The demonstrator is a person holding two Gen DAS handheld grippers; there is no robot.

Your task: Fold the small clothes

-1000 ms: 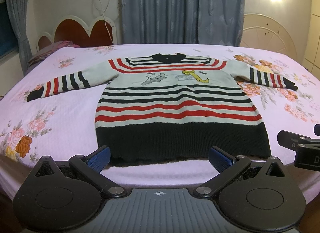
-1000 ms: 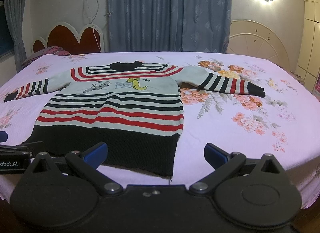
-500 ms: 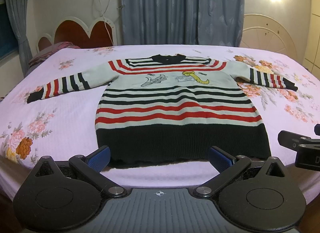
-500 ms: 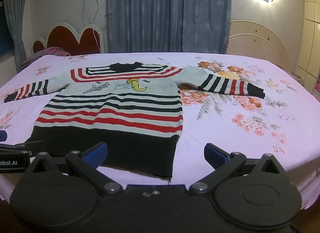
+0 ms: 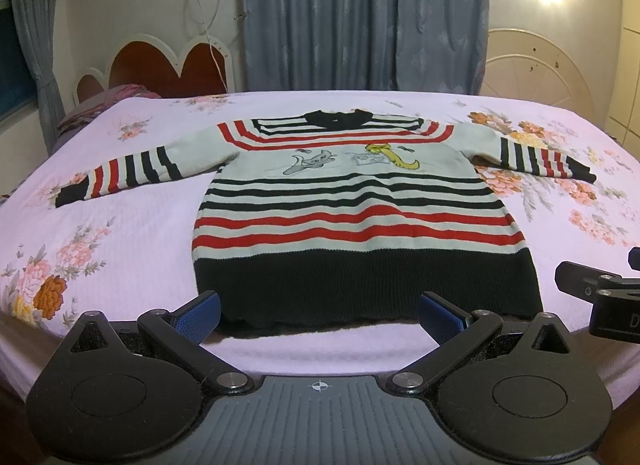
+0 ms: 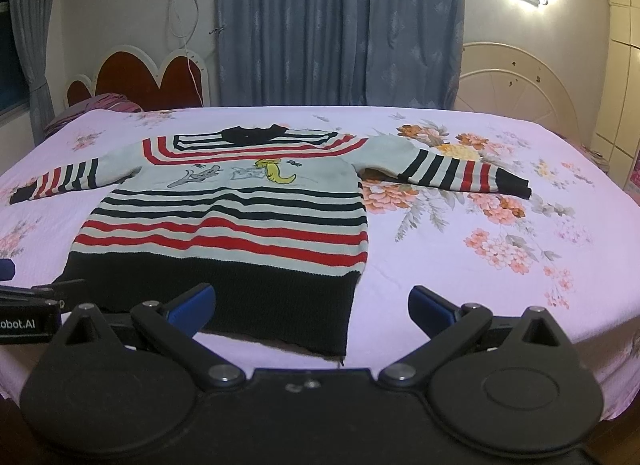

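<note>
While the striped sweater lies flat on the bed, front side up and both sleeves spread out to the sides, the two grippers stay near its black hem. The left gripper has its jaws wide apart and holds nothing; its blue pads are just before the hem. The right gripper is also spread wide and empty, near the hem's right corner. Behind the bed hang blue curtains, and a heart-shaped headboard is at the left.
</note>
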